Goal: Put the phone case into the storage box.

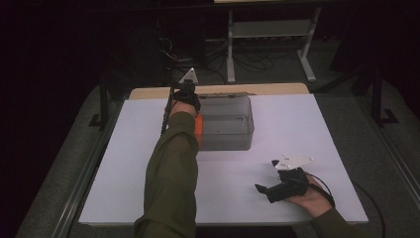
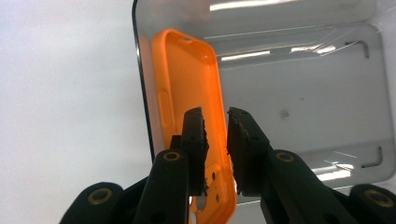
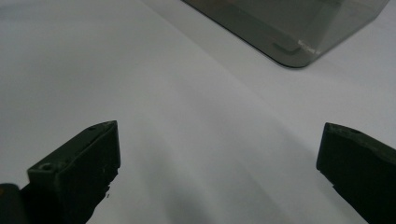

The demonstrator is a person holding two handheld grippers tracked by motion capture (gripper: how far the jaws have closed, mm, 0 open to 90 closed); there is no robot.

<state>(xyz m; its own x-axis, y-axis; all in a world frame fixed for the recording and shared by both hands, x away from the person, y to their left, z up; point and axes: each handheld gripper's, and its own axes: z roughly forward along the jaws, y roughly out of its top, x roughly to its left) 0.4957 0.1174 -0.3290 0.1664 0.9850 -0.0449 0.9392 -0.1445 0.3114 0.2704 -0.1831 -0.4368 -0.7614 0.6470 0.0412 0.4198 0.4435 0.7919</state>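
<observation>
Sleeve hides most of orange case, apparently tool-pinched.

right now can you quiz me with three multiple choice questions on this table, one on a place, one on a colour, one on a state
1. Where is the phone case?
A. leaning against the inside wall of the clear box
B. flat on the table
C. under the right gripper

2. What colour is the phone case?
A. blue
B. orange
C. green

3. How do the right gripper's jaws stand?
A. clamped on the box
B. wide apart with nothing between them
C. holding the case

Answers:
1 A, the left gripper view shows it propped along the box wall.
2 B, plainly orange.
3 B, bare table lies between them.
</observation>
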